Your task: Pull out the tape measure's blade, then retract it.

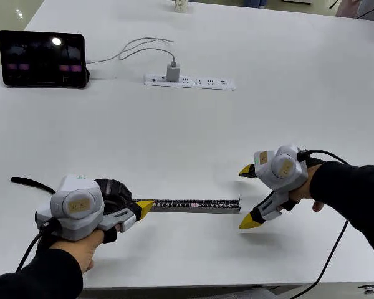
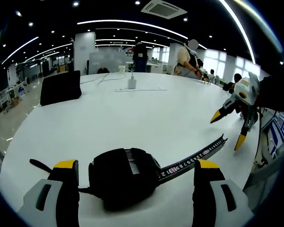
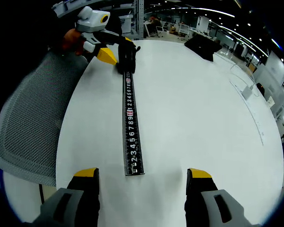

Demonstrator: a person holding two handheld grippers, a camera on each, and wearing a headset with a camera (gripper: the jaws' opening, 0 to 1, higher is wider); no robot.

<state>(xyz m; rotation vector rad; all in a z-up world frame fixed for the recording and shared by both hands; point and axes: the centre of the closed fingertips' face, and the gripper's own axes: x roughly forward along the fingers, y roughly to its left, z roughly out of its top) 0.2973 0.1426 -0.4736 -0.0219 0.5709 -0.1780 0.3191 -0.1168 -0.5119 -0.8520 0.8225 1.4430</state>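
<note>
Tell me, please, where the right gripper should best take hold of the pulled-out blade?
Probably the blade at its free end, coming in along its length from the side away from the case. It lies flat on the table, so the open jaws of the right gripper should pinch its two long edges.

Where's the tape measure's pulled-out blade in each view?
Head view: the black pulled-out blade lies low centre, running sideways.
Left gripper view: blade at lower right, slanting upward.
Right gripper view: blade at centre, running top to bottom.
Shared landmark: the round black tape case at its end.
</note>
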